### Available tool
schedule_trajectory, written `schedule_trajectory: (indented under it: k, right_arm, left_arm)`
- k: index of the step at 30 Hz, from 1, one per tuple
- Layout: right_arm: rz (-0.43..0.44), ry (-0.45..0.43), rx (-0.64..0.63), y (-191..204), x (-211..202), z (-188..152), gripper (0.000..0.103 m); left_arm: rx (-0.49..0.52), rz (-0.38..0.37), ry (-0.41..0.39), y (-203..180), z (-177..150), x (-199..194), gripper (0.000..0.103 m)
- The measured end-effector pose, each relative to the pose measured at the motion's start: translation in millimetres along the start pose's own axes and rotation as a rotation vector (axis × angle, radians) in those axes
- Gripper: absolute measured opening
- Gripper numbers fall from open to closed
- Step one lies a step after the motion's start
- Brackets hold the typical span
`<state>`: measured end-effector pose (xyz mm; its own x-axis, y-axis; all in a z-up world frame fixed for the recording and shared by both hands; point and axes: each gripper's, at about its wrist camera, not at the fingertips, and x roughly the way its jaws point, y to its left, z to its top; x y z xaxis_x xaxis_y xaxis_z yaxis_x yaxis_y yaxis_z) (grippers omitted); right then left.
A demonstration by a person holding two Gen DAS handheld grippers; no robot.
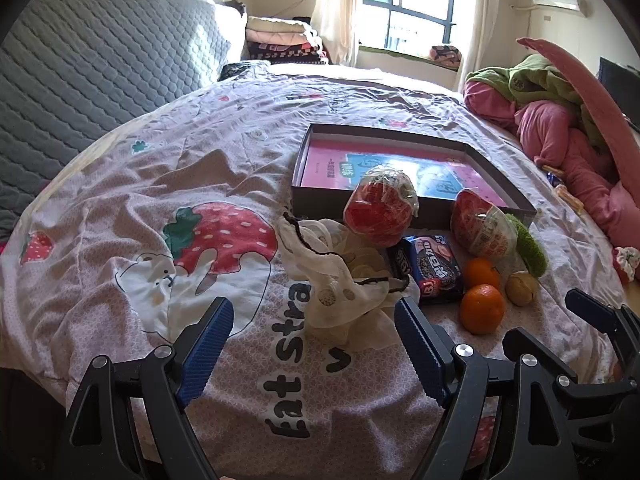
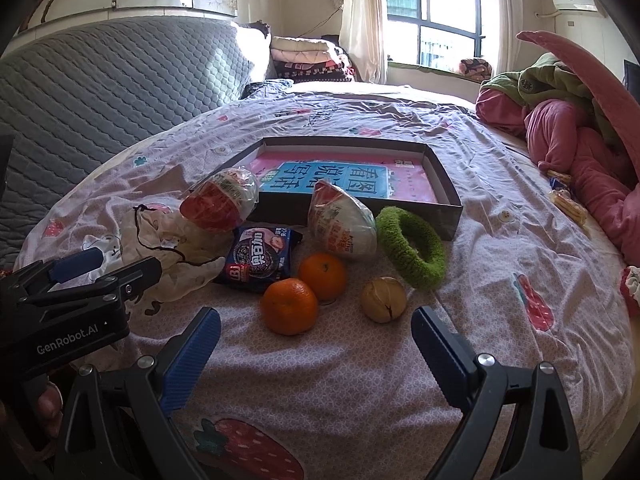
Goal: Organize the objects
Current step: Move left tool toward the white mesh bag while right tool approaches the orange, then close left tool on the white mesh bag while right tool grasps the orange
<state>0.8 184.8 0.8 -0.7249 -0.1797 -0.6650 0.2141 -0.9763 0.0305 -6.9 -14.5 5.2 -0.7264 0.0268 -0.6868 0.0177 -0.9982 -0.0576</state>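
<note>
Both the left claw [image 1: 314, 322] and the right claw [image 2: 316, 334] were held released and empty above the near edge of the strawberry-print bed cover [image 2: 500, 240]. The two round orange tangerines [image 2: 289, 306], wrapped snacks and fuzzy green ring [image 2: 412, 252] were clustered toward the middle of the bed, before the shallow dark cardboard box [image 2: 450, 210]. The nearer tangerine would probably best be closed on gently, square across its middle, then lifted clear of its touching neighbour.

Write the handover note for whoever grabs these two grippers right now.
Left gripper: open, empty, hovering low in front of the white drawstring bag.
Right gripper: open, empty, just short of the near orange.
On the bedspread, in front of the box: two wrapped snack bowls, cookie packet, second orange, walnut, green ring.
The box holds only a pink and blue book.
Done: nothing packed yet.
Left: every loose item, probably into the box.
</note>
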Motion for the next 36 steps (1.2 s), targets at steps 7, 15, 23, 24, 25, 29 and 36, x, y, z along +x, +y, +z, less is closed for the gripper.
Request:
schedule_trajectory:
  k: [7,15,23,24,25,29,36]
  right_arm:
    - [0.0,0.017,0.006,2,6,1,0.096]
    - [-0.014,0.051,0.013,6,18,2,0.095]
    - [0.001,0.076,0.056,3,27,1,0.095]
    - [-0.001,0.079,0.057,4,28,2,0.095]
    - [-0.001,0.082,0.057,4,29,1,0.095]
    - [-0.008,0.097,0.051,8,35,1,0.089]
    - [-0.013,0.118,0.065,8,43,-1,0.074]
  left_arm:
    - [-0.013,0.007,0.011,6,2,5,0.084]
    - [-0.022,0.007,0.025,12,5,11,0.084]
    - [-0.037,-0.013,0.061,20,9,24,0.084]
    - [-0.039,-0.018,0.068,20,10,27,0.084]
    - [-0.039,-0.022,0.072,21,10,28,0.084]
    - [-0.05,-0.033,0.083,25,12,33,0.084]
    - [-0.103,-0.092,0.109,36,15,42,0.084]
